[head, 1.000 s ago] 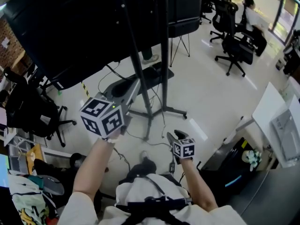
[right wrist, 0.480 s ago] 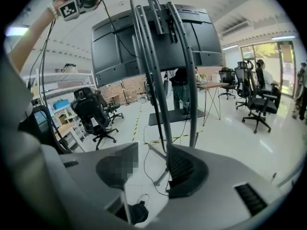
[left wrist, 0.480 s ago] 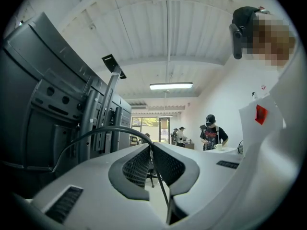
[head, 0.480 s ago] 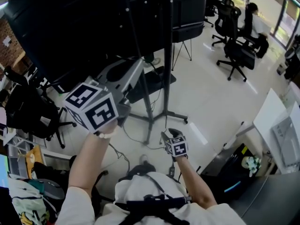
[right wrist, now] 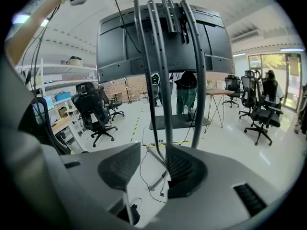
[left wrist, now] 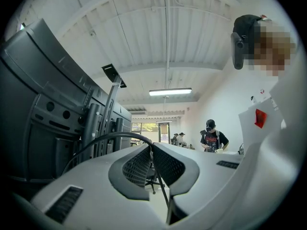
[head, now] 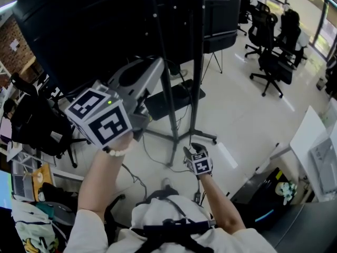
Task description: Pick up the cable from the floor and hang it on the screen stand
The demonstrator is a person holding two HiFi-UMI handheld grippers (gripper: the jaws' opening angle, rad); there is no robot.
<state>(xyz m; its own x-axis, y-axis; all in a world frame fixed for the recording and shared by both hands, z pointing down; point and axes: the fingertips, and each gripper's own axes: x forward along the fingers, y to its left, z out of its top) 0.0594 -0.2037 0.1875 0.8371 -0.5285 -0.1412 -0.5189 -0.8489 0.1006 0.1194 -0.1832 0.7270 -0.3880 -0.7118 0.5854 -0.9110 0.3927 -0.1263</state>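
My left gripper (head: 154, 67) is raised beside the big black screen (head: 95, 30), pointing at the screen stand's dark poles (head: 169, 99). In the left gripper view its jaws (left wrist: 152, 146) are shut on a thin black cable (left wrist: 112, 133), which arcs away to the left and also drops straight down from the pads. My right gripper (head: 190, 149) is low over the floor by the stand's foot. Its jaws (right wrist: 149, 169) stand open and have just been closing, with nothing between them. More cable (right wrist: 141, 173) trails on the floor beyond them, in front of the poles (right wrist: 160, 80).
A black mat (head: 174, 96) lies behind the stand. Office chairs stand at the left (head: 37, 125) and at the far right (head: 268, 62). A white desk (head: 316, 141) is at the right edge. A person (left wrist: 211, 139) stands far off in the left gripper view.
My left gripper has risen with the cable, up alongside the screen and closer to the stand poles. The right gripper has slid a little to the left, staying low.
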